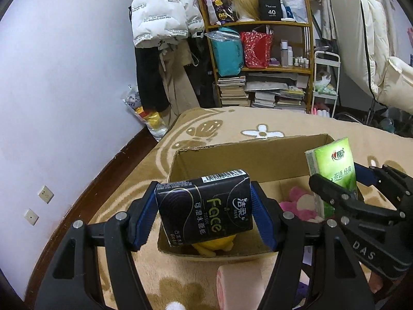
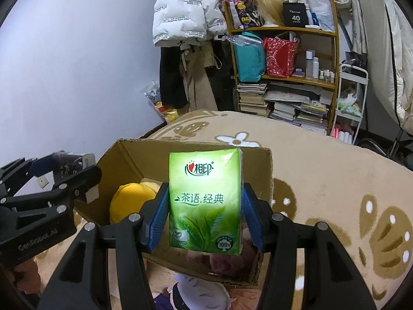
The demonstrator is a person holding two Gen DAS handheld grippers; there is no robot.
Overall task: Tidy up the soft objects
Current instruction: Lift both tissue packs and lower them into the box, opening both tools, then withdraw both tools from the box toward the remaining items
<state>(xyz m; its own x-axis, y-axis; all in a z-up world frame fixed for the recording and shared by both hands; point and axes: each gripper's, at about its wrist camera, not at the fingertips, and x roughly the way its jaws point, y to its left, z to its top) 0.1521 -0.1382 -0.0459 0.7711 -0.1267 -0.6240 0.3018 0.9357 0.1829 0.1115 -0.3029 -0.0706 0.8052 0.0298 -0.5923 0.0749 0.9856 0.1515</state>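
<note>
Cardboard box [image 1: 247, 152] rim below both clamped packs, interior seemingly roomy

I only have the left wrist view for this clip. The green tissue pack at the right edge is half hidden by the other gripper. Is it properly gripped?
Observer: Yes. The right gripper has its blue fingers pressed on both sides of the upright green plastic-wrapped tissue pack.
Operator: What lies under that pack?
Observer: The open brown cardboard box, with a round yellow plush toy in its left part.
Operator: Anything nearer than the box?
Observer: A white-haired plush doll on the beige flower-patterned blanket.
</note>
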